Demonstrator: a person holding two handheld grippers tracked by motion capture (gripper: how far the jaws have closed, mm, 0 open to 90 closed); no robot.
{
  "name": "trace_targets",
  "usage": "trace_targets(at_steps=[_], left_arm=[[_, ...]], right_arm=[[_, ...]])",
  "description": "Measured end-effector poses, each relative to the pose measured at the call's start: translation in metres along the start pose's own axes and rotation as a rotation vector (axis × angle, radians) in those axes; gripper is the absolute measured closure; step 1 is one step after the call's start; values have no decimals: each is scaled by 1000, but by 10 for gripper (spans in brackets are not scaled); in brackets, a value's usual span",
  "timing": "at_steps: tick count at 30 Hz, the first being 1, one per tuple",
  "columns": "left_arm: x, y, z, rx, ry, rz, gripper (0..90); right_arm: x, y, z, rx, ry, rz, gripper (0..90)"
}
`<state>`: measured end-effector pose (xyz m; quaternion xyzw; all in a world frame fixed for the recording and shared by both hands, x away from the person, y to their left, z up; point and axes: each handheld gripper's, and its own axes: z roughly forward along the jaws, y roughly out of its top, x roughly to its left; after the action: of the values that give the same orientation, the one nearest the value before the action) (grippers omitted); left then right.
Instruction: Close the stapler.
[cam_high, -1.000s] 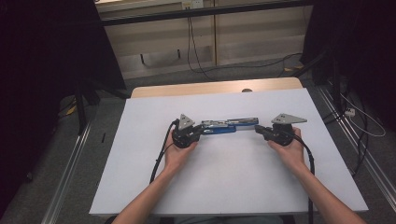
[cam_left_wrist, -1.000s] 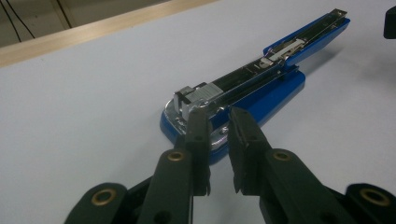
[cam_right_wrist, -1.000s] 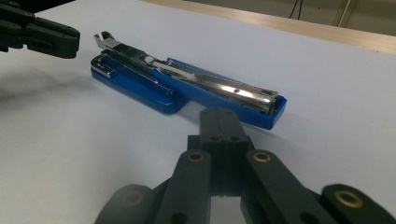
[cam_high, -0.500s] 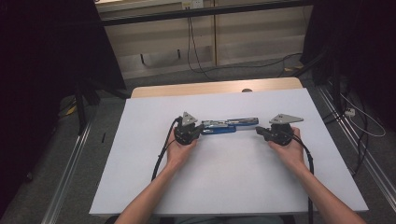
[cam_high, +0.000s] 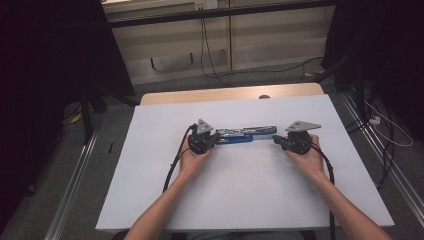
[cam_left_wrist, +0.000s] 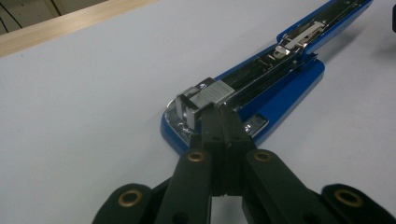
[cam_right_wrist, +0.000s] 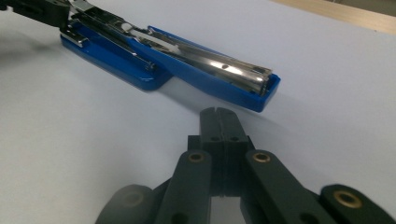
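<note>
In the high view the opened blue stapler (cam_high: 240, 136) lies mid-table between both grippers; in the left gripper view the clenched left gripper (cam_left_wrist: 219, 112) presses its metal head and may skid it, while in the right gripper view the right gripper (cam_right_wrist: 219, 114), clenched and empty, cannot steady it.

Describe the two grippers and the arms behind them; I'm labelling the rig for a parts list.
Both the left gripper and the right gripper are black, with two flat black jaws on linkage arms with brass-coloured pivot bushings. Each carries a grey three-cornered plate on top and trails a black cable. The forearms are bare; no sleeves or gloves are visible.
</note>
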<state>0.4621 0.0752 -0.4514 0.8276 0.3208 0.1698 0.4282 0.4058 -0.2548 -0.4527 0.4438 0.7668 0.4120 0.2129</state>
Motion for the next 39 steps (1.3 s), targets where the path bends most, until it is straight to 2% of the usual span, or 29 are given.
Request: trace_targets(at_steps=[2, 3, 5, 9, 15, 18, 20, 22, 28, 32, 39], left_arm=[[-2, 0, -1, 1, 22, 23, 900], [-2, -1, -1, -1, 19, 10, 900], [0, -1, -1, 1, 9, 5, 900], [1, -1, -2, 3, 11, 5, 900], [1, -1, -2, 3, 11, 6, 900], [2, -1, -2, 2, 10, 11, 900], [-1, -1, -2, 9, 26, 36, 900], [-1, -1, -2, 8, 26, 36, 900], [1, -1, -2, 3, 14, 26, 900], [1, -1, -2, 1, 6, 21, 900], [1, -1, -2, 3, 5, 21, 900]], right_arm=[[-2, 0, 1, 9, -8, 3, 900], [-2, 0, 1, 13, -8, 16, 900], [-2, 1, 2, 47, -17, -5, 900], [-5, 3, 6, 77, -16, 3, 900], [-11, 10, 10, 96, -33, 8, 900], [-11, 9, 12, 111, -30, 21, 900], [-11, 8, 13, 127, -40, 17, 900], [-10, 7, 15, 142, -41, 17, 900], [-9, 9, 18, 140, -50, 5, 900], [-8, 8, 19, 134, -56, -21, 900], [-9, 8, 20, 127, -53, -18, 900]])
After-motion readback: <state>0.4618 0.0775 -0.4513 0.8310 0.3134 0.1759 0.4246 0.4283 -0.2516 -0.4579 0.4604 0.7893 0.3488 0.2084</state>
